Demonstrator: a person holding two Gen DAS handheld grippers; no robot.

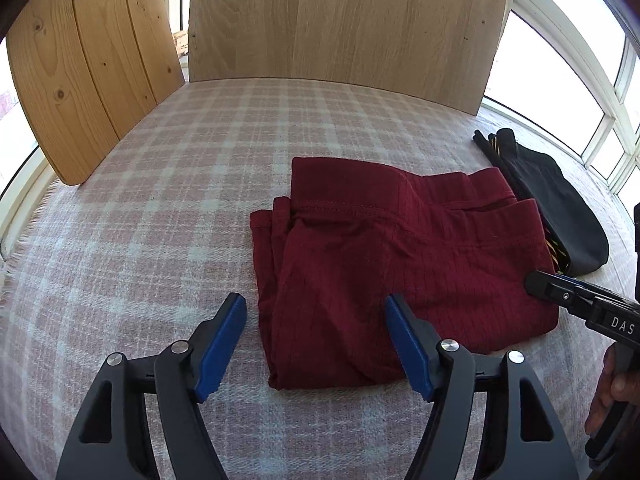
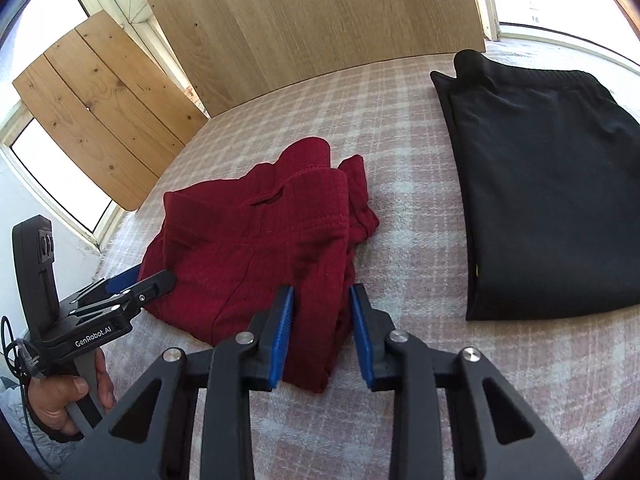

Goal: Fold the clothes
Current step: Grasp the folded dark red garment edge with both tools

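A dark red garment (image 1: 404,256) lies folded on the checked blanket (image 1: 168,200); it also shows in the right wrist view (image 2: 256,248). My left gripper (image 1: 316,308) is open, its jaws wide, over the garment's near left edge; it also shows in the right wrist view (image 2: 136,280). My right gripper (image 2: 322,300) is open, its blue pads either side of the garment's near corner fold without pinching it. In the left wrist view the right gripper (image 1: 538,282) sits at the garment's right edge.
A folded black garment (image 2: 548,192) lies on the blanket to the right of the red one, also in the left wrist view (image 1: 560,208). Wooden boards (image 1: 344,20) stand at the back of the blanket. Windows surround the surface.
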